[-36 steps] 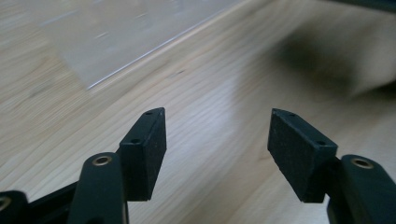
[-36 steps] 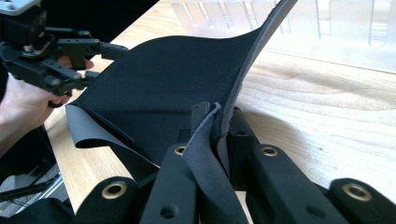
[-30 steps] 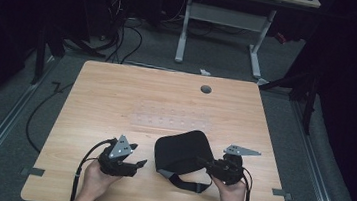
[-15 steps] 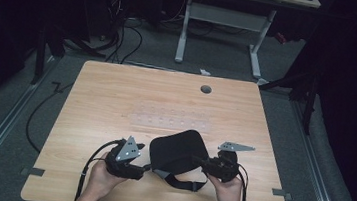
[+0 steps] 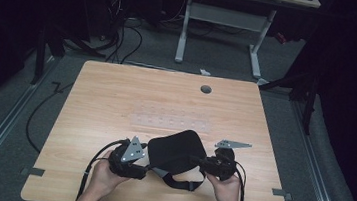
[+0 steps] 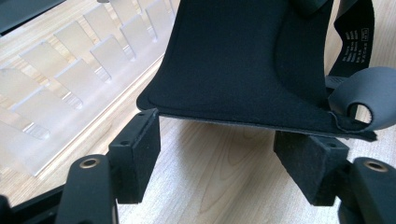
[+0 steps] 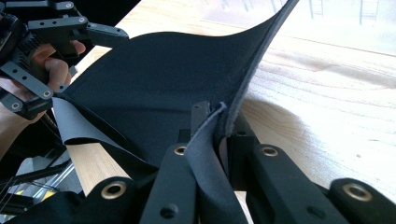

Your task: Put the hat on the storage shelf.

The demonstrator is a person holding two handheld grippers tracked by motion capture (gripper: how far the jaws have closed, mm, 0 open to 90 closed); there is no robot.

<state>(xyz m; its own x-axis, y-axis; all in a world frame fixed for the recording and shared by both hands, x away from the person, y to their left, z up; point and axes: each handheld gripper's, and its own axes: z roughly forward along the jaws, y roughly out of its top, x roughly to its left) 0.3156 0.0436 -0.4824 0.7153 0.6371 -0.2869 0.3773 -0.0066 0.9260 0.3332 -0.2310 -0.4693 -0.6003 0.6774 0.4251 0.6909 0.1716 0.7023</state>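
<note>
A black fabric pad (image 5: 176, 150) with a black strap (image 5: 183, 184) lies near the table's front edge between both grippers. My right gripper (image 5: 196, 160) is shut on the pad's right edge; in the right gripper view the jaws (image 7: 219, 121) pinch a raised fold of the fabric (image 7: 159, 84). My left gripper (image 5: 148, 167) is at the pad's left side and open. In the left gripper view its pads (image 6: 140, 144) stand wide apart, with the fabric's edge (image 6: 243, 60) just beyond the tips. The strap (image 6: 355, 37) and a rolled grey end lie at the right.
The wooden table (image 5: 117, 94) holds a clear plastic rack with slots (image 5: 171, 122) just behind the pad, also close to the left jaw (image 6: 70, 70). A round cable hole (image 5: 206, 89) is near the far edge. Another desk's legs (image 5: 225, 15) stand beyond.
The left gripper has moved right to the pad's edge. The right gripper has shifted slightly left with the fabric, so both hands are closer together.
</note>
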